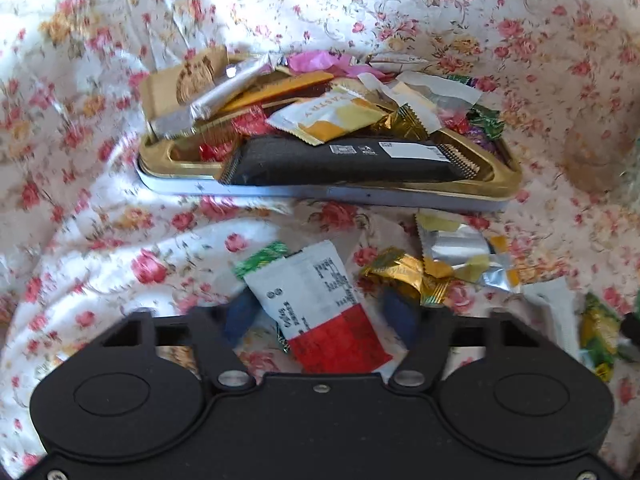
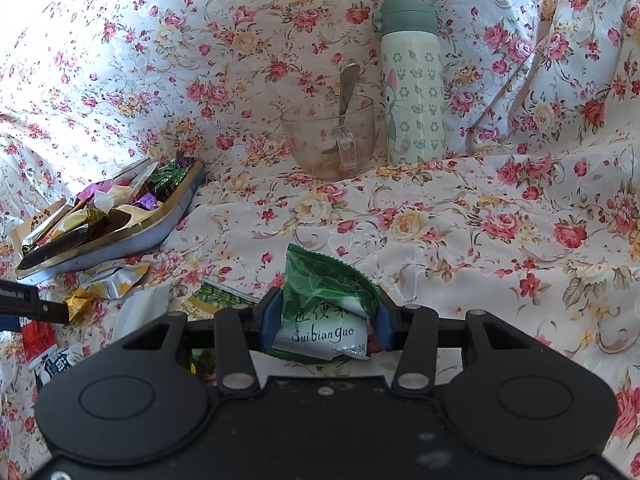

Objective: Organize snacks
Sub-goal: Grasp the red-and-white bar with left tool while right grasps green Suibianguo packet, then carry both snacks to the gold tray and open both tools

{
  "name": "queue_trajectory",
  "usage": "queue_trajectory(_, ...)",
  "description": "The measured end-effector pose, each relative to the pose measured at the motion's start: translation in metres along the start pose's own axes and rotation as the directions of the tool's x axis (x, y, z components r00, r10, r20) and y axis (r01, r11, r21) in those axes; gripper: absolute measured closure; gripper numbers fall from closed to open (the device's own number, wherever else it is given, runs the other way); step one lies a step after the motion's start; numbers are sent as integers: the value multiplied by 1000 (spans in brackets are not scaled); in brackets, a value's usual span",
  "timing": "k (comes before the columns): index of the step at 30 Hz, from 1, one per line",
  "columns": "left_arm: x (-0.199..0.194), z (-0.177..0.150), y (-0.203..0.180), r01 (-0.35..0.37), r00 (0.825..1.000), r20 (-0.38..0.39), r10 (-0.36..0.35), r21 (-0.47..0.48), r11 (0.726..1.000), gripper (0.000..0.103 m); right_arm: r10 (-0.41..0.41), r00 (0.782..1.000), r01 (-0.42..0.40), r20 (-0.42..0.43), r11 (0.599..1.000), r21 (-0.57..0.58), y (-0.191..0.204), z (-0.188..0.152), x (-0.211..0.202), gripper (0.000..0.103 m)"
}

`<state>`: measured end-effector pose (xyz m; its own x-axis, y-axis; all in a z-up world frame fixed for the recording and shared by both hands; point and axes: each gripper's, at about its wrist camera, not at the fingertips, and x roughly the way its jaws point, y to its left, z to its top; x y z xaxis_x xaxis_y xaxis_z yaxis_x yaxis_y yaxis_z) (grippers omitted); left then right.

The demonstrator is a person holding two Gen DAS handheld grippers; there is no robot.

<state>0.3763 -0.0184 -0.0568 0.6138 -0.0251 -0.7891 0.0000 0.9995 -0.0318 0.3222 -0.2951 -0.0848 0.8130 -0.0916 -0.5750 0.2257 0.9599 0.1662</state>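
Note:
A gold-lined tin tray [image 1: 505,178] full of wrapped snacks, with a long black bar [image 1: 340,160] in front, lies on the floral cloth; it also shows in the right wrist view [image 2: 176,216] at the left. My left gripper [image 1: 320,312] is open, its blue pads either side of a white, red and green packet [image 1: 320,308] lying on the cloth. My right gripper [image 2: 325,322] is shut on a green and white Suibianguo packet [image 2: 324,312]. Loose gold and silver candies [image 1: 432,272] lie between the left gripper and the tray.
A dirty glass mug [image 2: 330,138] with a spoon and a green-patterned thermos [image 2: 414,88] stand at the back. More wrappers [image 2: 116,280] lie by the tray. The left gripper's finger [image 2: 36,306] enters at the left edge. The cloth is rumpled.

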Motion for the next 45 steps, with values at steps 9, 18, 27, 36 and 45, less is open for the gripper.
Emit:
queue_trajectory(9,-40,-13,18,108,994,8,-108,-66,992,59,7,1000,-7,2,1000,12,-2,0,-1,54)
queue_trajectory(18,-124,-66,34,230,973,-7,-232,-79,970,59,4,1000,-4,4,1000,17,-1,-1,-2,54)
queue_trajectory(27,-172,-128,41,225,973,-36,-228,-61,972,59,-71,997,69,-13,994,-88,12,-3,-9,58)
queue_trajectory(36,-193,-167,39,224,973,-55,-226,-48,973,59,-134,984,126,-116,989,-71,3,-6,-58,64)
queue_trajectory(45,-216,-188,37,177,983,-41,-178,-19,984,59,41,999,-42,-17,998,-48,10,-39,-187,64)
